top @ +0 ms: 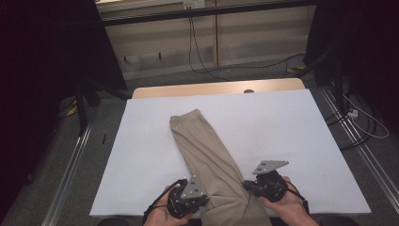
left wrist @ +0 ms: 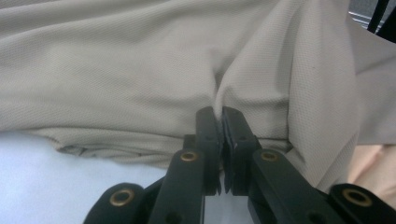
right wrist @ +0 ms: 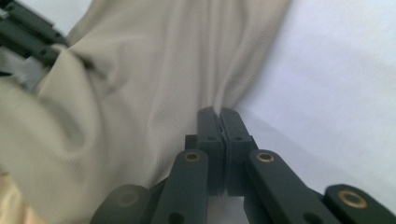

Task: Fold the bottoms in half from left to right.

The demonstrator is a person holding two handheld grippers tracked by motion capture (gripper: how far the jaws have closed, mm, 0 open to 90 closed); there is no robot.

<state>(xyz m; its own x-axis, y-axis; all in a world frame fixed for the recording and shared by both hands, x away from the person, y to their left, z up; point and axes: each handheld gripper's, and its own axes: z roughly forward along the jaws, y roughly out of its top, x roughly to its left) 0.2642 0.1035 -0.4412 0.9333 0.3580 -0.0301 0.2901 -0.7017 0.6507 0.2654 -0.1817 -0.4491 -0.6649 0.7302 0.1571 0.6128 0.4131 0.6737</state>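
A beige cloth [top: 207, 150] lies folded in a long strip, running from the table's middle down over its near edge. At the near end my left gripper [top: 203, 200] pinches the cloth's left edge and my right gripper [top: 247, 185] pinches its right edge. In the left gripper view the black jaws are shut on a raised fold of the beige cloth [left wrist: 140, 70], the left gripper [left wrist: 220, 112] biting at the fold's crease. In the right gripper view the right gripper [right wrist: 218, 112] is shut on the cloth [right wrist: 140, 93] at its border with the white surface.
The white table cover [top: 282, 122] spreads on both sides of the cloth, with a wooden edge [top: 216, 88] at the far end. Metal rails [top: 70, 160] run along the floor beside the table, and cables [top: 362, 117] lie at the right.
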